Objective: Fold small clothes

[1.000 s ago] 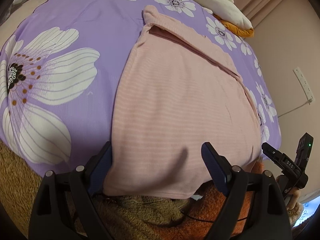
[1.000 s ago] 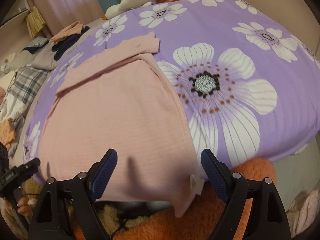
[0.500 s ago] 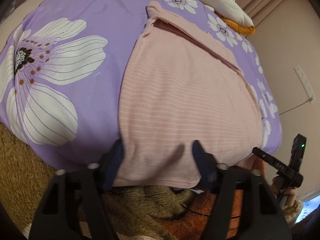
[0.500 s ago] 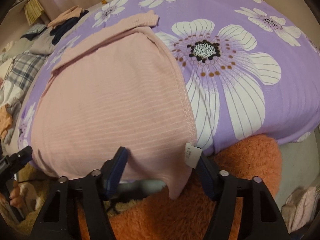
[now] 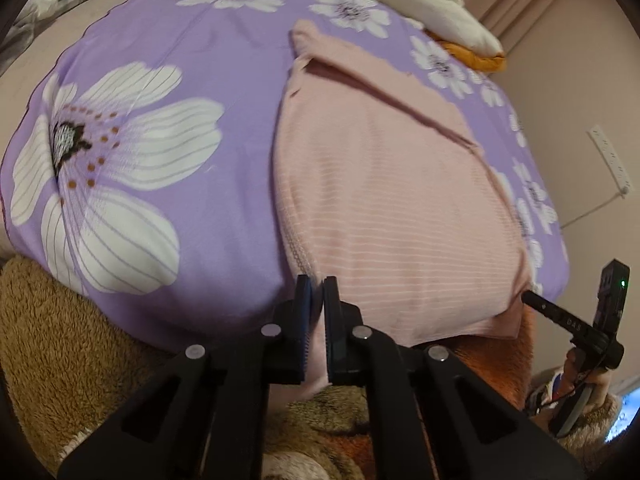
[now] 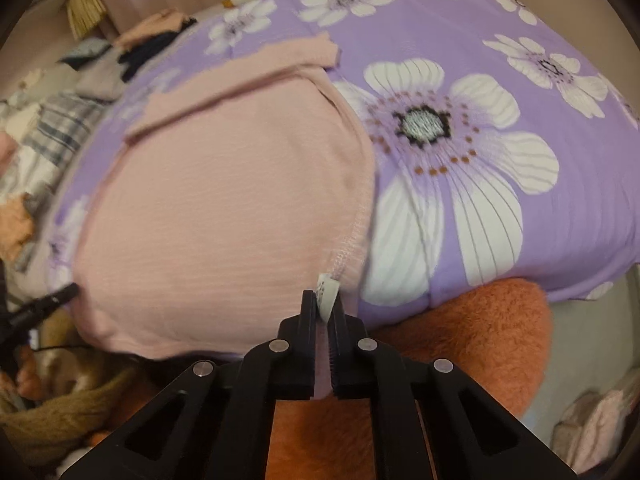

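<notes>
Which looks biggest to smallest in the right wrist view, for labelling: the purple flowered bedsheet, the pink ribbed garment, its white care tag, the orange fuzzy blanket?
1. Purple flowered bedsheet
2. Pink ribbed garment
3. Orange fuzzy blanket, though partly hidden and near the camera, so unsure
4. White care tag, pinched in the right gripper

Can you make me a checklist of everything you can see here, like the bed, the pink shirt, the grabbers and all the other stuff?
Surface: purple flowered sheet, with fuzzy blankets at its near edge.
Job's things: pink shirt lies flat, its bottom hem hanging over the near edge; a white tag shows at one corner.
Clutter: clothes pile beside the sheet; white and orange fabric at the far end.
Grippers: left gripper is shut on the shirt's left hem corner; right gripper is shut on the right corner, by the tag.
Cables: a wall cord from a power strip.
Surroundings: pink wall, curtains.
</notes>
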A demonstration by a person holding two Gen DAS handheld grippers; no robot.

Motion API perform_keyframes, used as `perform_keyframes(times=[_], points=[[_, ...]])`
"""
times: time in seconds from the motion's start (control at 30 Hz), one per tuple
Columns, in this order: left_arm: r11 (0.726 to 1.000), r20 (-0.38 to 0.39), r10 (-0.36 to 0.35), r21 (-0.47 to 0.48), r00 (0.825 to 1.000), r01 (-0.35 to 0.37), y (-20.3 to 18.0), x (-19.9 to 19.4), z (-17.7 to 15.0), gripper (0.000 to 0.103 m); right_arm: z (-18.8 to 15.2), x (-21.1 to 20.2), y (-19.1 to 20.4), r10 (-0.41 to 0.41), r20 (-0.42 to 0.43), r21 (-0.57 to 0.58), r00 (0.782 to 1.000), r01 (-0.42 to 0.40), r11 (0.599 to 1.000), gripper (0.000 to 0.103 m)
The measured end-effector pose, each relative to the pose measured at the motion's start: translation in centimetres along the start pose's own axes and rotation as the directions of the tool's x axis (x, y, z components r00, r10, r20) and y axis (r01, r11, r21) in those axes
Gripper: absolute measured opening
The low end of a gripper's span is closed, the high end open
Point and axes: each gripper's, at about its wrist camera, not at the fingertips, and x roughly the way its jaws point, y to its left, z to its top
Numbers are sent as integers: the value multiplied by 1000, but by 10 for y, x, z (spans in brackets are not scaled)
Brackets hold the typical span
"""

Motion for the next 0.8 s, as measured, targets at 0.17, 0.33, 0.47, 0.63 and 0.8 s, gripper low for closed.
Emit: perform_keyframes(times=[0.17,0.33,0.47,0.63,0.8], points=[[998,18,-54,31,998,53,-4,-12,8,4,13,-24,12,42,102,21,994,-45,999,7],[993,53,-91,78,994,87,-13,-25,22,4,29,-37,26,92,168,24,981,-97,995,6],[988,71,-119,105,990,111,-12,-35,34,4,45,-44,29,100,220,49,970,-114,992,2],[990,37,-114,88,993,110,-4,-32,47,4,67,-44,35,108,245,43,964,-122,992,2],[993,-35,-104,50,994,106,15,-24,47,28,73,-38,30,65,186,71,980,-79,994,2]])
